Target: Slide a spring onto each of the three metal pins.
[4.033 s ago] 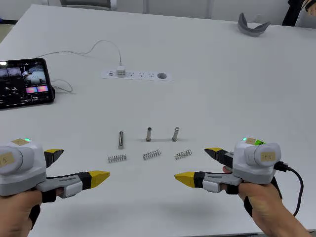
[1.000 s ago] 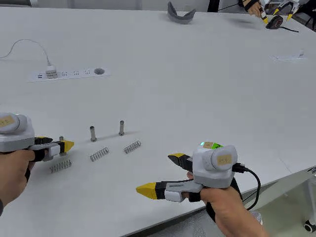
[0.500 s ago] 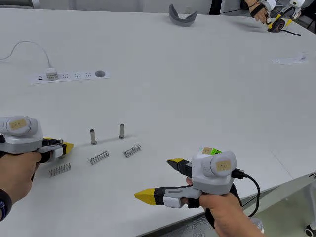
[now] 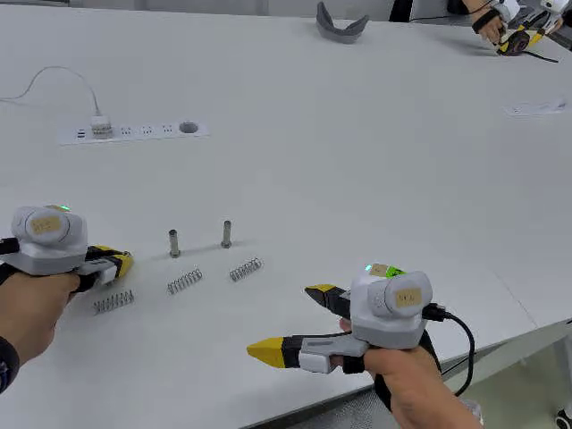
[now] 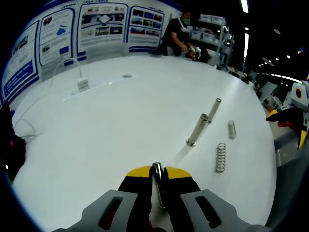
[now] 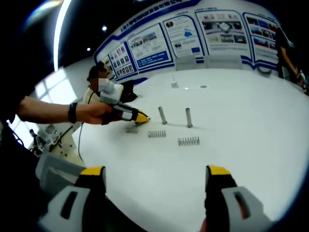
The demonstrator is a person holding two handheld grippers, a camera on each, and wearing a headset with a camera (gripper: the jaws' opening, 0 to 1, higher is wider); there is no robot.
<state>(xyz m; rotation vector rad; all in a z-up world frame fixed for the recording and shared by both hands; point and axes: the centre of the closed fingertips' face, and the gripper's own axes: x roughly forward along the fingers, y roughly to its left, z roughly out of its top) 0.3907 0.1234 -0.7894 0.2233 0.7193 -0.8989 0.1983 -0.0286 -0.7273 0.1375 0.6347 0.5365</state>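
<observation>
- Head view, nearest me at 6 o'clock: the right gripper (image 4: 295,322) hung over the table (image 4: 402,179) edge with its claw spread wide and nothing in it, well apart from the parts.
- Over at 9 o'clock the left gripper (image 4: 118,261) had its claw pinched narrow around the left pin (image 5: 157,183). You could see the pin wedged between the yellow tips in the left gripper view. I couldn't tell if it was lifted off the table or just gripped where it stood.
- Just beside those tips, at about their 5 o'clock, the left spring (image 4: 113,300) lay flat and loose.
- A little further in, the middle spring (image 4: 185,281) and right spring (image 4: 245,268) lay flat too, in a row running off toward 3 o'clock.
- Behind them the middle pin (image 4: 174,242) and right pin (image 4: 226,233) stood upright and bare, each at roughly 11 o'clock of its own spring, near but not touching.
- Way out at 11 o'clock was a power strip (image 4: 134,132), not part of the job.
- Progress, my read: zero of three done. No spring was on any pin yet. Gripping the first pin looked like the step in hand, so all three springs were left to slide on, most likely by the free right claw.
</observation>
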